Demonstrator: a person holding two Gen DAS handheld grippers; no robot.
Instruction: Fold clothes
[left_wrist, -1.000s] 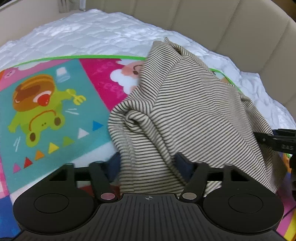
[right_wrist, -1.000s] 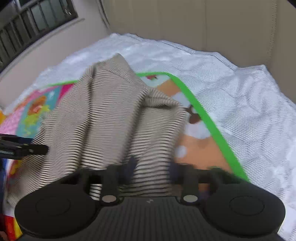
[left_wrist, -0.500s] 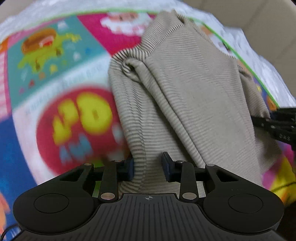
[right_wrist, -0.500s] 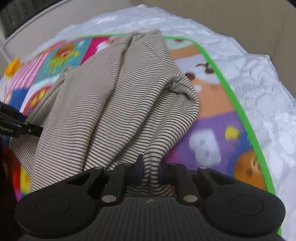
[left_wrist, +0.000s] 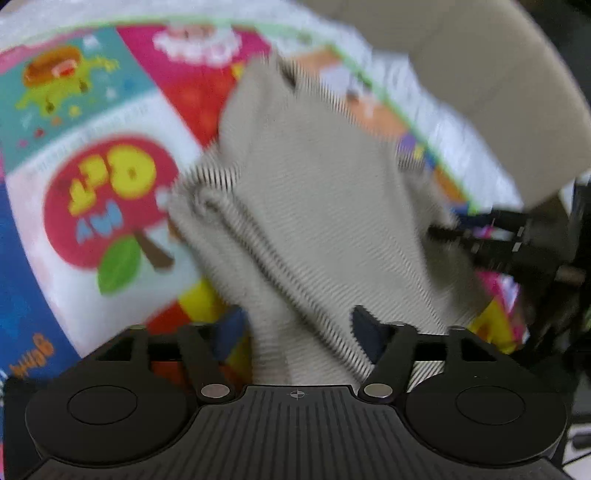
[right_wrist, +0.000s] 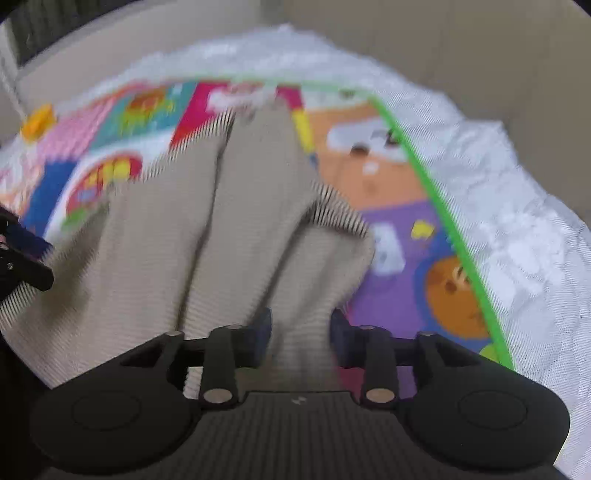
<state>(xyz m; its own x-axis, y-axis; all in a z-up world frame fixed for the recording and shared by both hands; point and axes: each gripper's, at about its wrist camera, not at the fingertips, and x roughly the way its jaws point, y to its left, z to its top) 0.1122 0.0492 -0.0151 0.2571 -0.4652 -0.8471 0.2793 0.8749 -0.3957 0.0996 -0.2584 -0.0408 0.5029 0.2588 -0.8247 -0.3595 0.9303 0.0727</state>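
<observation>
Left gripper (left_wrist: 297, 332) and right gripper (right_wrist: 300, 334) both spread, striped shirt (left_wrist: 325, 221) bunched between each one's fingers, colorful mat (right_wrist: 399, 206) beyond.

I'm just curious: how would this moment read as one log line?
beige striped knit garment | over colourful cartoon play mat | left gripper, right gripper: cloth between fingers, grip unclear | frames blurred

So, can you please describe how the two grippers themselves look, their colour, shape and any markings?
Both the left gripper and the right gripper are matte black, with a ribbed centre plate, two round discs at the sides and silver pivot pins. The fingers carry dark blue pads. The left plate has a small crosshair mark, the right a small pale mark. No cables or sleeves are visible.
</observation>
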